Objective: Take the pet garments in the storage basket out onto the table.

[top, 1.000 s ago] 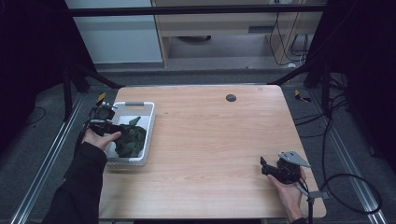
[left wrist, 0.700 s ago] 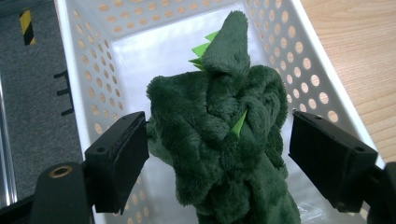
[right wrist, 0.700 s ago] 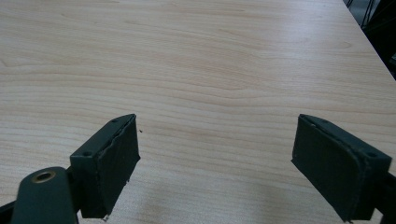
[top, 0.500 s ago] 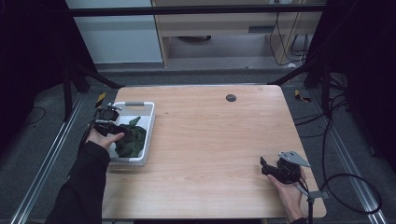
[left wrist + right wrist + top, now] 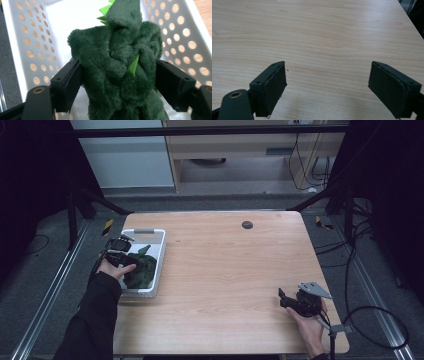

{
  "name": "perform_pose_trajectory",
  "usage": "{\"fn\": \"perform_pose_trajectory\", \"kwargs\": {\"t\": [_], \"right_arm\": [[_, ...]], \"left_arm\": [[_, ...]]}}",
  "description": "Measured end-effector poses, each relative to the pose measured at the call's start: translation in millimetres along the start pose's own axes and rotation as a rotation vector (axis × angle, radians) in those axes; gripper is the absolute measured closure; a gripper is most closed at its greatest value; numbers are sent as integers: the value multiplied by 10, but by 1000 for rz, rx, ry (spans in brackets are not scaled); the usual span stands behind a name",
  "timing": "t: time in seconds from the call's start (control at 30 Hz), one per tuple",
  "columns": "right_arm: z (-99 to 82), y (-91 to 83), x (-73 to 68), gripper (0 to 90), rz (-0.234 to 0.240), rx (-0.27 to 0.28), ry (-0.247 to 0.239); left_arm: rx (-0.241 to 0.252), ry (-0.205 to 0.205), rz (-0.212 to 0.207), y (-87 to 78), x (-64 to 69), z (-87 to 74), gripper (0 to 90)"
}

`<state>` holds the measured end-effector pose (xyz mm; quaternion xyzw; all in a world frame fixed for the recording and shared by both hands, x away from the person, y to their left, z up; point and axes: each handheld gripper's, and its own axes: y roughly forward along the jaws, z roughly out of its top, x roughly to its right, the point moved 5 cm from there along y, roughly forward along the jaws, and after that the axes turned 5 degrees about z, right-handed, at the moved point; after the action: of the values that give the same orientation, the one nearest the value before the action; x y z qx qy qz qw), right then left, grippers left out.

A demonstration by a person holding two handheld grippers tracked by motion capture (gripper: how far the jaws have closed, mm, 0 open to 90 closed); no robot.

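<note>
Over at the white perforated plastic basket [image 5: 159,251], I see my left gripper [image 5: 117,82] with its jaws pressing a dark green plush toy [image 5: 120,72] inside, not yet lifted out, right gripper [image 5: 332,87] wide open, idle over bare wooden table [image 5: 230,270].

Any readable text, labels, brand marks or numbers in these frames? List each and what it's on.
None readable.
White basket: perforated walls, no label or mark in view.
Green plush toy between the left tongs: plain fabric, no tag in view.
Table: bare wood grain, no print.
Right tongs: black pads, no markings.
Yellow-and-black striped pieces on the floor: hazard stripes, no lettering legible.
</note>
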<state>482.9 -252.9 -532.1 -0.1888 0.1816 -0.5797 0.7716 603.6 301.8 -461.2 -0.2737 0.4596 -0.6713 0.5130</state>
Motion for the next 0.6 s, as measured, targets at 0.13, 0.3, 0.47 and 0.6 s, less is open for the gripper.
{"fn": "perform_pose_trajectory", "kwargs": {"t": [0.13, 0.3, 0.47, 0.6], "right_arm": [[-1, 1, 0, 145, 1, -2, 0], [-2, 1, -1, 146, 2, -3, 0], [-1, 1, -3, 146, 4, -3, 2], [-2, 1, -1, 146, 3, -5, 0]], "left_arm": [[-10, -1, -3, 18, -10, -3, 281], [-10, -3, -5, 22, 1, -4, 357], [-12, -6, -3, 36, 5, -12, 454], [-30, -21, -1, 55, -6, -26, 531]]}}
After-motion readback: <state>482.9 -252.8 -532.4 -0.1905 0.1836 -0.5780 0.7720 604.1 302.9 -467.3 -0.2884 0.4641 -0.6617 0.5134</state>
